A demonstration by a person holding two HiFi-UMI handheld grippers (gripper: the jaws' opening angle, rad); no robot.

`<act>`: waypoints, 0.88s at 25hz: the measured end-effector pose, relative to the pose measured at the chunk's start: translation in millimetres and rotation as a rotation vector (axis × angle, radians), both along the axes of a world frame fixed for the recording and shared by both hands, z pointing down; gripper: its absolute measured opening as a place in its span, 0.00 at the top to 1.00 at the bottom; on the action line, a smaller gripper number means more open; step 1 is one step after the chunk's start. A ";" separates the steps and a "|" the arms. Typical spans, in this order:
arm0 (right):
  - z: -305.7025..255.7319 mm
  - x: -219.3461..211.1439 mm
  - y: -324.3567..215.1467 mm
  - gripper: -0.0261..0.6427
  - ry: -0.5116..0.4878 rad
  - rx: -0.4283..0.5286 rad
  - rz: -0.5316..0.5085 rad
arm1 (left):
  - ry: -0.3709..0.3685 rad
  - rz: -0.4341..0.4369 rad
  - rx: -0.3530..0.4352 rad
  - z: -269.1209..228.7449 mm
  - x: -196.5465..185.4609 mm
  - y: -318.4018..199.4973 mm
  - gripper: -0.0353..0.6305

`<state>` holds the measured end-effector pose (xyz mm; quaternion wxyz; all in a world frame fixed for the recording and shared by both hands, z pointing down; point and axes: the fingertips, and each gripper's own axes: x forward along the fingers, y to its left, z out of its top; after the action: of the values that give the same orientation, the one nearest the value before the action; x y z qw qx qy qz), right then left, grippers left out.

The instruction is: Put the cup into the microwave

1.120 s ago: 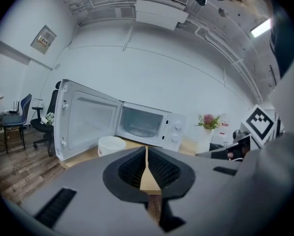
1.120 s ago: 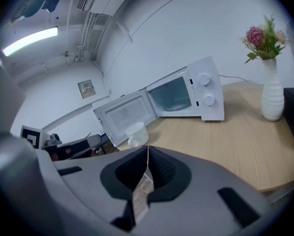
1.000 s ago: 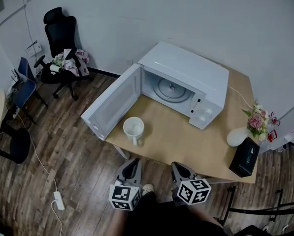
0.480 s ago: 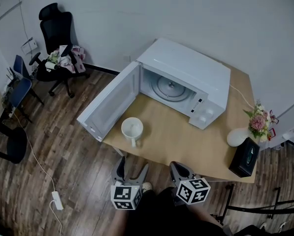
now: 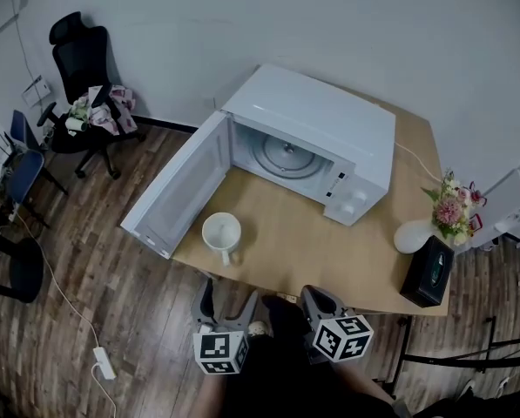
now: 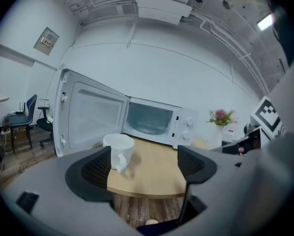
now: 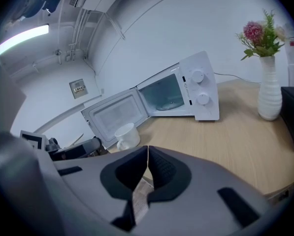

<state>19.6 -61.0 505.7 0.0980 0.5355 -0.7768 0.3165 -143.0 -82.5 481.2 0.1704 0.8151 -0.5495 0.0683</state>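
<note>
The cup (image 5: 221, 232) is seen left of centre on the table (image 5: 312, 255), before the open microwave (image 5: 329, 124). The left gripper (image 5: 228, 306), below it, is being opened on nothing, presumably for the cup; the right gripper (image 5: 321, 303) is held pressed together, idle.

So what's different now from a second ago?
The left gripper has spread its fingers: they were pressed together a second ago and are opening now, with nothing held between them. Nothing was picked up or let go. The white ceramic cup stays on the wooden table, the door of the white microwave stays open, and the right gripper stays shut.
</note>
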 end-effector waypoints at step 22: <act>24.5 -6.3 -107.9 0.97 0.025 -0.090 -0.154 | -0.091 -0.211 -0.025 40.1 -20.2 -85.2 0.31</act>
<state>13.3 -168.9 530.2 0.1554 0.4732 -0.7994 0.3359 -163.2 -167.7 521.3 0.1614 0.7468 -0.6383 0.0938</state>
